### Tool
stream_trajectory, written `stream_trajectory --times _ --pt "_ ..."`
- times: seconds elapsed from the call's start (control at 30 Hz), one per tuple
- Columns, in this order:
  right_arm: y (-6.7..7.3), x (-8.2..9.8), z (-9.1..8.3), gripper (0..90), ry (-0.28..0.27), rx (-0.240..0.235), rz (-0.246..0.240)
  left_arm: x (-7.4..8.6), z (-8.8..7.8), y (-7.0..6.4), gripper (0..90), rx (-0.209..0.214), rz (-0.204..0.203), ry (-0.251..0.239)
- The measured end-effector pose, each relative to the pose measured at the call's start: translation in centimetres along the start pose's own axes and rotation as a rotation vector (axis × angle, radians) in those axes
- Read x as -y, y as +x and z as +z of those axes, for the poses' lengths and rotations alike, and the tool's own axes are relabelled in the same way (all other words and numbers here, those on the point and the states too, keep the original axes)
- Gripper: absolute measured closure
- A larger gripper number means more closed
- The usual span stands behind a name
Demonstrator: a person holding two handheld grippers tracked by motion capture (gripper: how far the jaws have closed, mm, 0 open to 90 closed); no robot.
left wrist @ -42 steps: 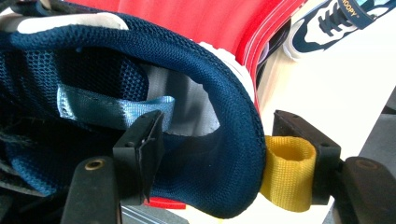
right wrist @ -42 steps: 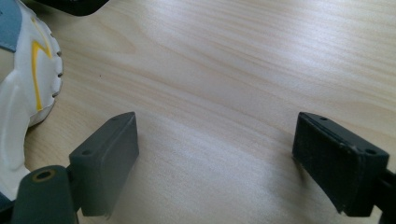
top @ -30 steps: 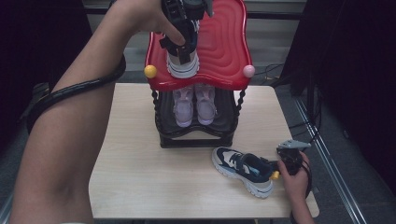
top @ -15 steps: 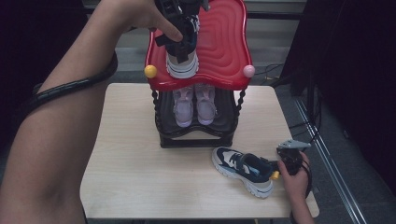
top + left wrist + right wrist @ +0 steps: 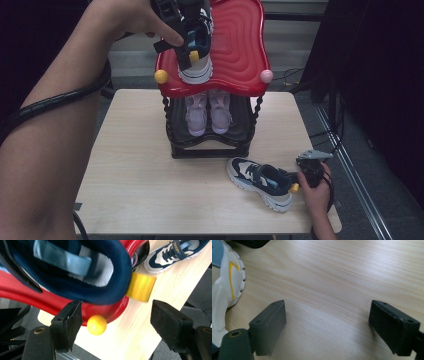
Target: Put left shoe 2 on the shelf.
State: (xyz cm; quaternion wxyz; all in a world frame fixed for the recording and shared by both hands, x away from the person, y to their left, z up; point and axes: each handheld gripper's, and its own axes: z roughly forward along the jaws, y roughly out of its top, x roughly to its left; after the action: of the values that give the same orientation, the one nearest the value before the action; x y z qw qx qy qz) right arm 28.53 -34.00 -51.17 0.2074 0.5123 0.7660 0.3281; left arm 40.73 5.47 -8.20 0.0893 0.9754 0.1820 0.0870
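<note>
Your left gripper (image 5: 192, 42) is at the twelve o'clock end of the table, up at the wavy red plastic top shelf (image 5: 245, 45) of the shoe rack. The navy, white and pale-blue sneaker (image 5: 196, 50) there sits on that shelf's left half, heel toward you. The jaws have just been opening and now stand apart; in the left gripper view the heel collar (image 5: 100, 287) lies above and beyond the pads, with nothing pinched. I judge this shoe delivered and let go (it looks settled flat on the shelf).

Below, at the rack's centre, a pair of pale pink sneakers (image 5: 206, 112) fills the black lower shelf (image 5: 175, 135), side by side.

Toward four o'clock on the light wooden table (image 5: 130, 175), the matching navy and white sneaker (image 5: 261, 181) lies on its sole, toe toward the rack. Your right gripper (image 5: 306, 176) waits at its heel, jaws wide apart over bare wood, with the shoe's white heel (image 5: 224, 290) just beside the left pad, not between them.

So about half is done: one shoe is shelved, and its mate needs grasping and lifting to the open right half of the red shelf.
</note>
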Motion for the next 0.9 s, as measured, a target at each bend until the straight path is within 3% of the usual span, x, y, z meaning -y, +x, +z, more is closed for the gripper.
stream_trajectory --times 0.6,0.9 --pt "0.0 0.0 0.0 14.0 -0.002 0.000 -0.001 3.3 1.1 0.0 25.1 0.044 -0.043 0.029" --pt "0.0 0.0 0.0 14.0 -0.001 0.000 -0.001 4.8 1.5 -0.1 25.4 0.042 -0.049 0.052"
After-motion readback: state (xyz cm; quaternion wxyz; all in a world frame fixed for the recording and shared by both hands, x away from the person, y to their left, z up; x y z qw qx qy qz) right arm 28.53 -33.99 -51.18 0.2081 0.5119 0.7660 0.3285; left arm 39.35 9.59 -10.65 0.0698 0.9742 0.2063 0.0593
